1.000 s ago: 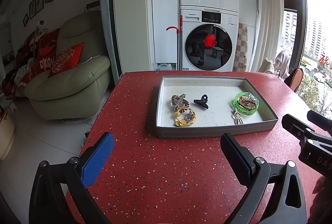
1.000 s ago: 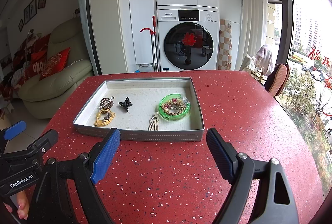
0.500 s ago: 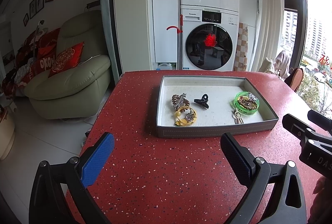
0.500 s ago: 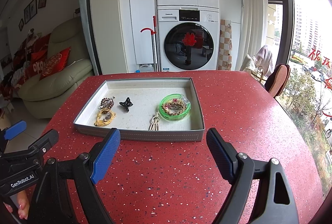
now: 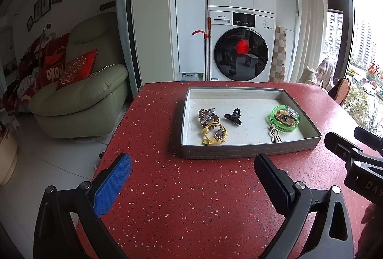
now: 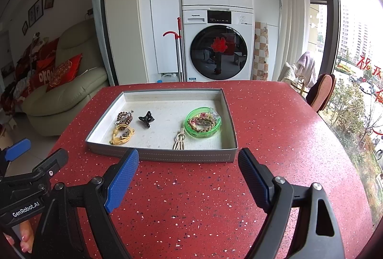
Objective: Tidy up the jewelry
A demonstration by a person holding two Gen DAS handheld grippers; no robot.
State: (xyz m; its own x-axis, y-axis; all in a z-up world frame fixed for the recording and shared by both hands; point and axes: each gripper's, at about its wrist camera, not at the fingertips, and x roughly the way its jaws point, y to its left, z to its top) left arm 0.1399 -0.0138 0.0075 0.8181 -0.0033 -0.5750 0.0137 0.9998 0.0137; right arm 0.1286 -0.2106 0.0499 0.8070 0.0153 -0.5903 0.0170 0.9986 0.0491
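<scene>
Jewelry tray (image 6: 167, 156) holding hair clips, green dish (image 6: 203, 124) (bracelets inside)

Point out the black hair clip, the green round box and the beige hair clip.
black hair clip (image 6: 146, 118), right wrist view, its middle.
green round box (image 6: 192, 133), right wrist view, front wall.
beige hair clip (image 6: 180, 141), right wrist view, its loops.

The table (image 6: 275, 129) has a red speckled top, smooth with a soft shine, like stone composite. The tray (image 6: 182, 156) looks like grey leatherette with white stitching outside and a pale, matt, slightly rough lining inside. The round box (image 6: 203, 124) is clear green glossy plastic. The claw clip (image 6: 146, 119) is black shiny plastic. The gripper pads (image 6: 123, 177) are blue textured rubber on matt black plastic arms. The sofa (image 5: 81, 91) looks like smooth pale green leather.
</scene>
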